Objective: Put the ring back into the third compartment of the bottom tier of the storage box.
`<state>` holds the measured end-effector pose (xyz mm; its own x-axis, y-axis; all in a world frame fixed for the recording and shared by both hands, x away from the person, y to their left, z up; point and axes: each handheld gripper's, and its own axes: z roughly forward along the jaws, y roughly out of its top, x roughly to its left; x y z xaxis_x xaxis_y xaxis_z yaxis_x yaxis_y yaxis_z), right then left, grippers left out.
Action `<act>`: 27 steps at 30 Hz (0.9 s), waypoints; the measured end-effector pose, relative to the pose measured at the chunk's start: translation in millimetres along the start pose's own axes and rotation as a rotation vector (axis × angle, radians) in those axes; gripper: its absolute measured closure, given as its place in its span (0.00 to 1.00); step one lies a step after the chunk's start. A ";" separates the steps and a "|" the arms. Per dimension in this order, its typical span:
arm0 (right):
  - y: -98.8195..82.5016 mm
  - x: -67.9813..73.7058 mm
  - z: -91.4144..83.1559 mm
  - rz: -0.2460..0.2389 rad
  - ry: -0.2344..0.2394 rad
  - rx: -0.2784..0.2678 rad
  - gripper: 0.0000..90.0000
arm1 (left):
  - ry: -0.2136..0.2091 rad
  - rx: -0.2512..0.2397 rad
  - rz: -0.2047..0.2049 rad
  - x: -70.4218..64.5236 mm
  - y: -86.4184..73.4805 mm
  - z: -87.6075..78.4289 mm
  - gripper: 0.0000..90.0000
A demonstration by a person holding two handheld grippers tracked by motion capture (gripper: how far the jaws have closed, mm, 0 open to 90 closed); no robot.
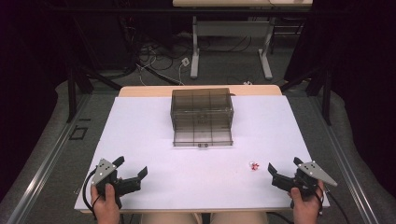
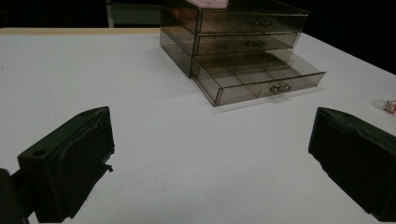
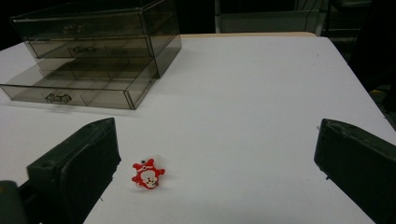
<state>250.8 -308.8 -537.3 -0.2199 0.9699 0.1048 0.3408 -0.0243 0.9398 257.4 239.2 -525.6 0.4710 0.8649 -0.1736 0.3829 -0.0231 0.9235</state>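
Lying near right tongs (image 1: 284,169), charm (image 1: 254,166), drawer (image 1: 202,137) open

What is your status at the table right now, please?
Both grippers, left and right, jaws open, empty. Red charm lying near right gripper. Bottom drawer open. Path clear.

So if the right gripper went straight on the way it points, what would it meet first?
Probably the small red toy, lying on the table just ahead of the open right gripper, nearer one side. Farther on stands the drawer box; depth is unclear.

A second table (image 1: 243,3) stands beyond — cables (image 1: 159,56) strewn across the floor (image 1: 224,65) beneath it.
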 end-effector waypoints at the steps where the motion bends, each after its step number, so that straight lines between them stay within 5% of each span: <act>1: -0.5 0.5 1.8 0.010 -0.005 -0.008 0.00 | 0.000 0.000 0.000 0.0 -0.1 0.0 0.00; 7: 3.7 6.2 10.1 0.026 -0.028 -0.010 0.00 | -0.001 0.004 0.004 0.4 -0.5 -0.7 0.00; 11: 4.3 10.1 11.5 -0.012 -0.036 0.008 0.00 | -0.003 0.000 0.002 -0.3 -0.6 -1.4 0.00; 27: 11.3 15.6 21.5 -0.036 0.014 0.035 0.16 | -0.005 0.008 0.003 -1.4 -0.8 -0.9 0.00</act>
<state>270.9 -288.7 -532.1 -0.2456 0.9664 0.0756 0.3643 0.0198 0.9311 255.7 238.5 -525.8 0.4760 0.8623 -0.1730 0.3876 -0.0291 0.9214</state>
